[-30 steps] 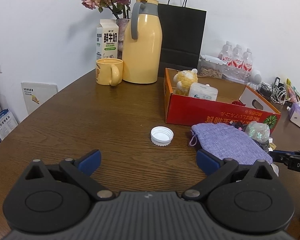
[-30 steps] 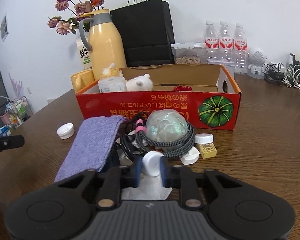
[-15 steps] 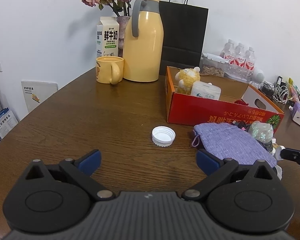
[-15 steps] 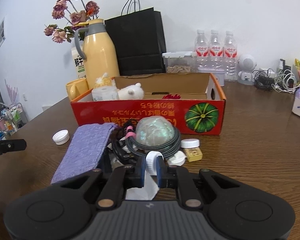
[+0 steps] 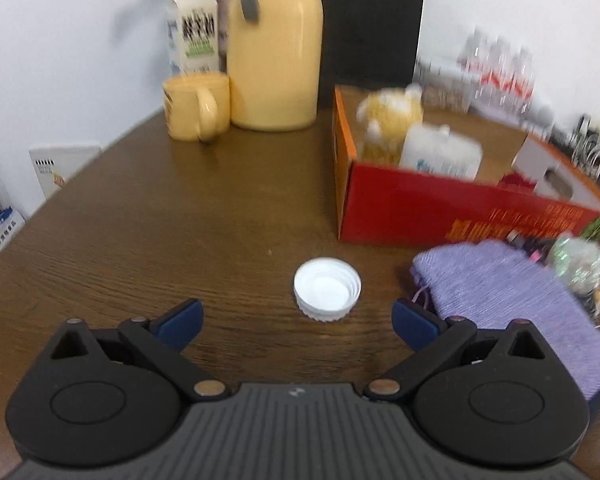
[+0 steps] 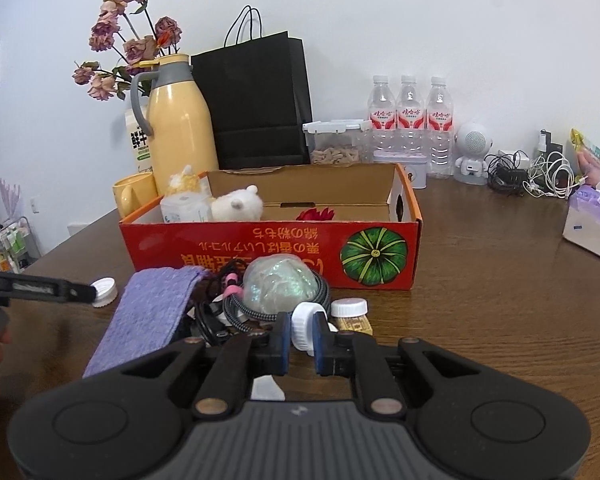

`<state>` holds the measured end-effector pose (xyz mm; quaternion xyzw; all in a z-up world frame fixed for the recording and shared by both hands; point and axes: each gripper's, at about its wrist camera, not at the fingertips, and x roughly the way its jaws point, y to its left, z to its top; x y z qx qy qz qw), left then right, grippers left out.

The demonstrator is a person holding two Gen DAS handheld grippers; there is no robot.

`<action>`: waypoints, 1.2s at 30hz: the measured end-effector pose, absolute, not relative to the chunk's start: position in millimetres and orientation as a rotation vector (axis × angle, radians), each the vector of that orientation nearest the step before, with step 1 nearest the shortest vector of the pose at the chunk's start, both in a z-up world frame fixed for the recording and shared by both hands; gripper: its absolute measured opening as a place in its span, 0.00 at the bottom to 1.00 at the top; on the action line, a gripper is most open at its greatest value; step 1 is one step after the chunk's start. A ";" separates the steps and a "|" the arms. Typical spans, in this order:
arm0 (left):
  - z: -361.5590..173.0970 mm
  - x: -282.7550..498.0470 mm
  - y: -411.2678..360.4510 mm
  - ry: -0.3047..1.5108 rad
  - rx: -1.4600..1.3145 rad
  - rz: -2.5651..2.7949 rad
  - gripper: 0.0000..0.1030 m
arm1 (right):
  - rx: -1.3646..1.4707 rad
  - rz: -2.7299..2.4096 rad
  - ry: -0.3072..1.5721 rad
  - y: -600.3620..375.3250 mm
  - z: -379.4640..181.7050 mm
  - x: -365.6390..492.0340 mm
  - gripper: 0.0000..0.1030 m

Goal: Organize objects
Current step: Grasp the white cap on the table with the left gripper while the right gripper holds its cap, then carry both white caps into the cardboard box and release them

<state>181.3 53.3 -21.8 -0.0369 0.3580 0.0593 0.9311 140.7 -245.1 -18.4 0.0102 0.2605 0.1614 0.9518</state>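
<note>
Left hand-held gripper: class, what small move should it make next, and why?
Probably ease forward and down until the white cap sits between its fingers, then close. The left hand-held gripper is open, and the cap lies on the table just ahead of it, untouched.

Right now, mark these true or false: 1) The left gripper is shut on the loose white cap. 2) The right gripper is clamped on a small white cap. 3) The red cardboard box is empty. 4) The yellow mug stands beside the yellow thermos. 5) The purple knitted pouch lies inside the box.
1) False. The left gripper is open, and the white cap lies on the table ahead of its pads.
2) True. The right gripper pinches a small white cap.
3) False. The red cardboard box holds plush toys and other items.
4) True. The yellow mug stands next to the yellow thermos.
5) False. The purple knitted pouch lies on the table in front of the box.
</note>
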 end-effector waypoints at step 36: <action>55.7 211.7 -31.2 0.443 -0.056 -0.101 0.39 | -0.002 0.354 0.406 -227.4 22.3 195.4 0.10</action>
